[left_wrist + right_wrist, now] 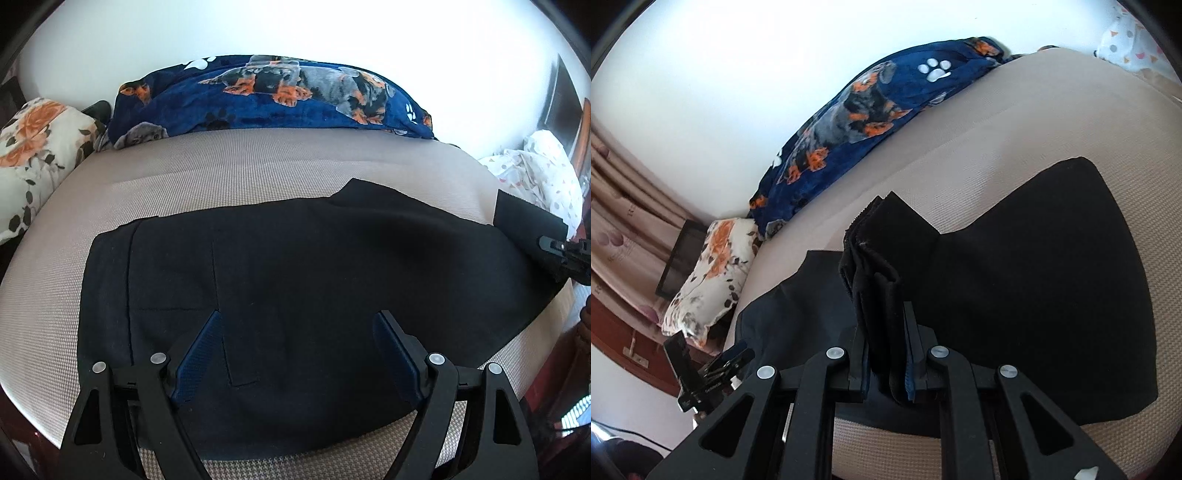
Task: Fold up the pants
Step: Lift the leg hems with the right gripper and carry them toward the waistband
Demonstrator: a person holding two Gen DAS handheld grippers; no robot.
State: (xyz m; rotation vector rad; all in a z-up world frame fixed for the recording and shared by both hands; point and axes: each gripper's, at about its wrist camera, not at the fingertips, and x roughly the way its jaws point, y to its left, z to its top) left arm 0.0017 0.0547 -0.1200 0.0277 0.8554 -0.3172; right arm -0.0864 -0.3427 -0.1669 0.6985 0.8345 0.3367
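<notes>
Beige woven bedding covers the bed [258, 166], which fills both views under a white wall.

Left wrist view:
- Pants [295, 277], black, lie flat across the bed from 9 to 3 o'clock, waistband end at 9 o'clock.
- Left claw [299, 354] sits at 6 o'clock, just above the pants. Its jaws are spread wide; nothing is pinched between them.
- Blue dog-print blanket [273, 96] lies along the far bed edge at 12 o'clock.
- Floral pillow [37, 155] lies at 9 o'clock.
- White dotted cloth [535, 173] lies at 3 o'clock.
- Right claw [554, 245] enters at 3 o'clock, holding the raised leg ends of the pants.

Right wrist view:
- Right claw [886, 365] sits at 6 o'clock. Its jaws are pressed together on a bunched stack of pants [1034, 266] layers, which stands up from the pads toward 12 o'clock.
- Remaining pants fabric spreads on the bed toward 3 o'clock and toward 8 o'clock.
- Left claw [731, 360] shows at 8 o'clock, near the pants edge.
- Blanket [857, 110] runs from 9 to 1 o'clock; pillow [713, 273] lies at 9 o'clock.
- Curtain [624, 221] hangs at 9 o'clock.
</notes>
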